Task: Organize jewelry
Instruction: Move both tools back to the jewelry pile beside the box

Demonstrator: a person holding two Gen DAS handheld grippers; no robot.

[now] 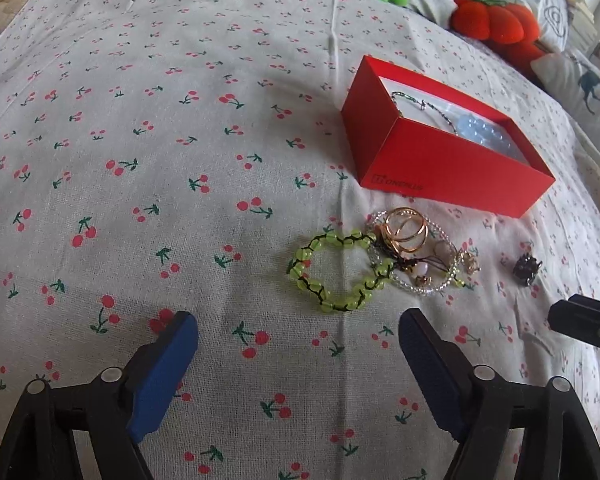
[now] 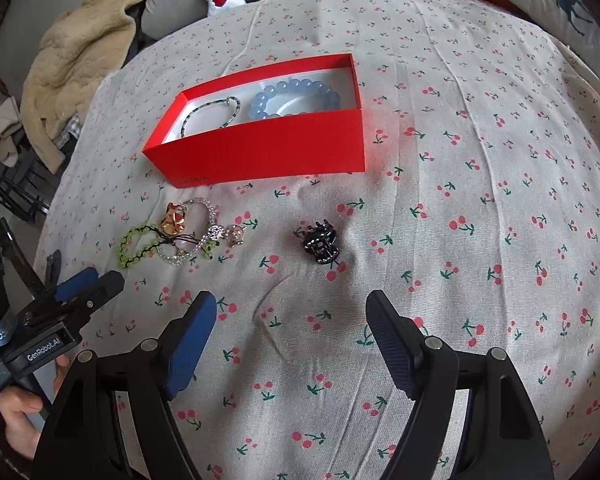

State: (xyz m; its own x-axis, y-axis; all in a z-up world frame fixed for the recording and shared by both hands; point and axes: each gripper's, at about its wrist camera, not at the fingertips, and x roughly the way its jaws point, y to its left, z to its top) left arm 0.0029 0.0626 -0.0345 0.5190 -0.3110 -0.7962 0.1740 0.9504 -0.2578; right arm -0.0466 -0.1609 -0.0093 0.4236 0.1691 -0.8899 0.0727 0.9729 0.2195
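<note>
In the right wrist view, the left gripper (image 2: 86, 280) enters at lower left, jaws spread, empty. Left of centre, a green bead bracelet (image 2: 138, 246) lies tangled with other jewelry on the bed (image 2: 480, 200); above it, the red box (image 2: 268, 152) holds 2 bracelets. The black hair claw (image 2: 320, 244) lies centre. The right gripper (image 2: 290, 334) hovers below, jaws spread, empty.

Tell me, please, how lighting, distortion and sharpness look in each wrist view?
Left wrist view: even daylight, strong fisheye bulge in the bedsheet, the red box sharp, pillows at the top right washed out. Right wrist view: the same bulge with dark rounded corners, a red glow on the sheet beside the box, the black hair clip crisp, with small glints.
</note>
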